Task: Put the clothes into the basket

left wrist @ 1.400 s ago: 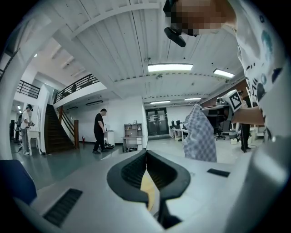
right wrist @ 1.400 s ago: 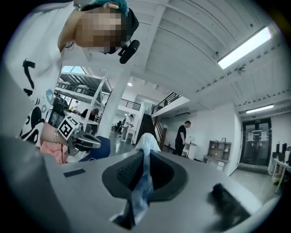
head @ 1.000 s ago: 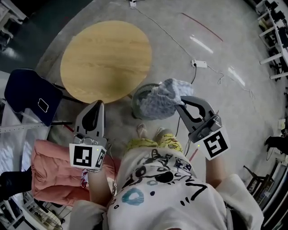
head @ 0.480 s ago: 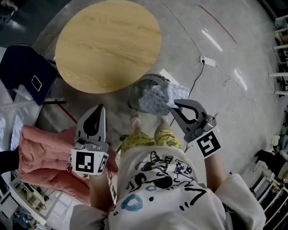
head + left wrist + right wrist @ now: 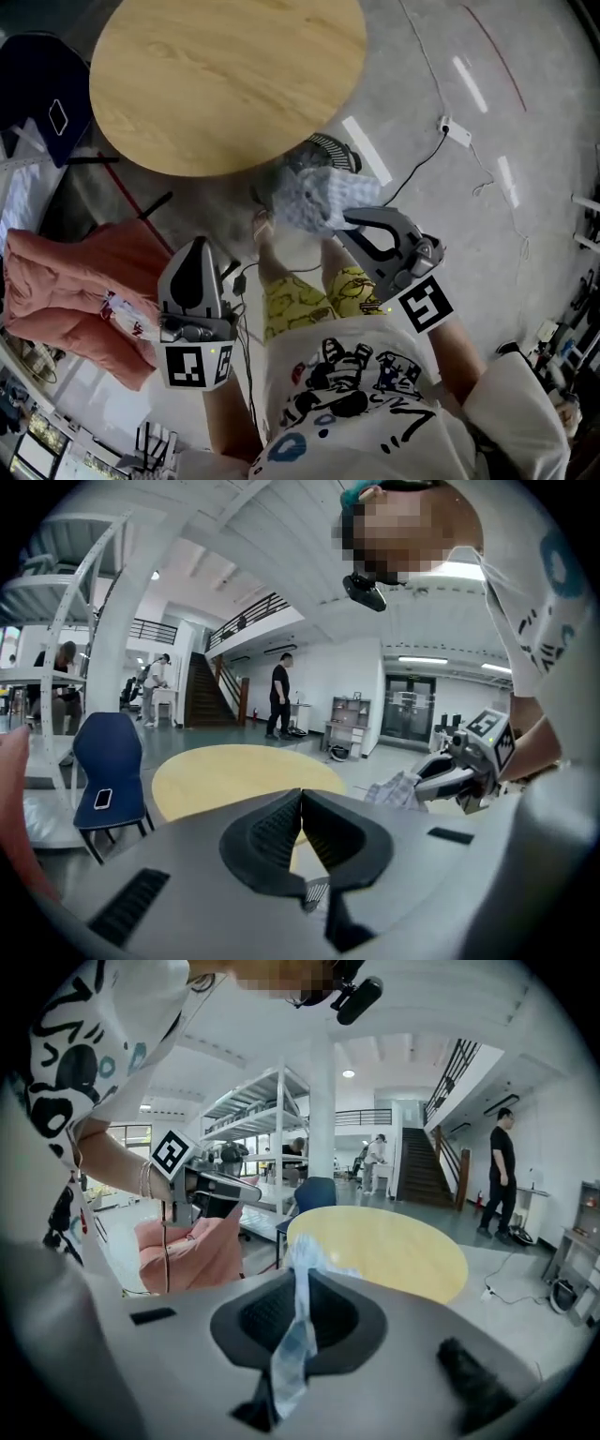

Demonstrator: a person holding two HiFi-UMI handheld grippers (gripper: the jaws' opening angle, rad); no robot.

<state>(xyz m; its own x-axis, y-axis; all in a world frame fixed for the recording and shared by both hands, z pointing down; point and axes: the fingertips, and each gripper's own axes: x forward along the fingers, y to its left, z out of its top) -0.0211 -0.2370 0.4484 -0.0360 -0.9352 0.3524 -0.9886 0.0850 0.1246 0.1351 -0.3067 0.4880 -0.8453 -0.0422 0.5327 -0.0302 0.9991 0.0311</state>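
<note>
My right gripper is shut on a pale blue-and-white checked cloth. The cloth hangs bunched over a dark mesh basket on the floor beside the round wooden table and hides most of it. In the right gripper view a strip of that cloth runs between the closed jaws of the right gripper. My left gripper is shut with nothing in it, lower left of the basket. Its ribbed pads meet with no gap in the left gripper view, at the left gripper.
A pink padded garment lies at the left on a white surface. A dark blue chair with a phone on it stands by the table. A white power strip and its cable lie on the concrete floor at the right. My legs stand just below the basket.
Both grippers have come down and tilted more steeply. The cloth in the right gripper now sits lower over the basket and covers more of it. The left gripper stayed shut.
</note>
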